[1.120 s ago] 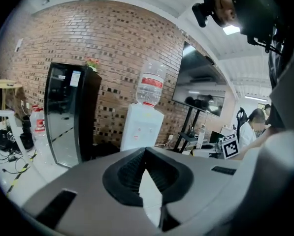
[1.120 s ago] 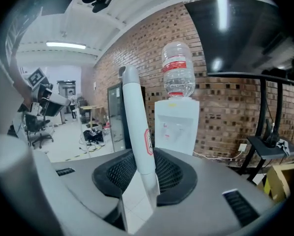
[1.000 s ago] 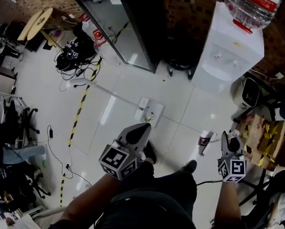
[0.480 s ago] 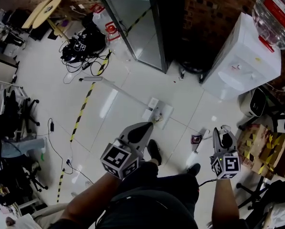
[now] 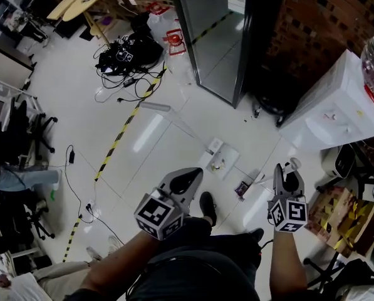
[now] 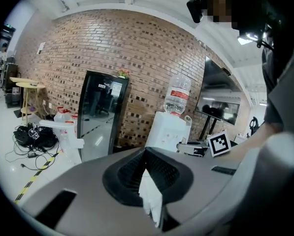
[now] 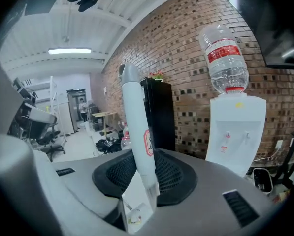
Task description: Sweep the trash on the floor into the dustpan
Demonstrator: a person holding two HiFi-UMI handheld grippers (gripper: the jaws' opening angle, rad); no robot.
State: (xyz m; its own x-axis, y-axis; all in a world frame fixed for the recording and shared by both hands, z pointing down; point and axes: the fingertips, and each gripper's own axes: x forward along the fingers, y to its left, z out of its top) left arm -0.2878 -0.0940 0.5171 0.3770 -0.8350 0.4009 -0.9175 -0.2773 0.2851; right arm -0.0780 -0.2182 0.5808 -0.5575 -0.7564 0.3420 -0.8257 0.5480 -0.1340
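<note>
The right claw (image 7: pixel 146 161) is clamped on a white pole, which I take for the broom handle (image 7: pixel 137 117). It grips near the top and holds the pole upright, so the far end can reach the floor (image 5: pixel 143 162). The left claw (image 6: pixel 147 157) is closed with nothing gripped, probably spare. A dark piece of trash (image 5: pixel 242 189) lies near the dustpan (image 5: pixel 228 155), so a short push should suffice.

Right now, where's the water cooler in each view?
Head view: cooler at the right edge, upper half.
Left gripper view: cooler just right of centre.
Right gripper view: cooler on the right side.
Shared landmark: the black cabinet, left of the cooler in all three views.
</note>
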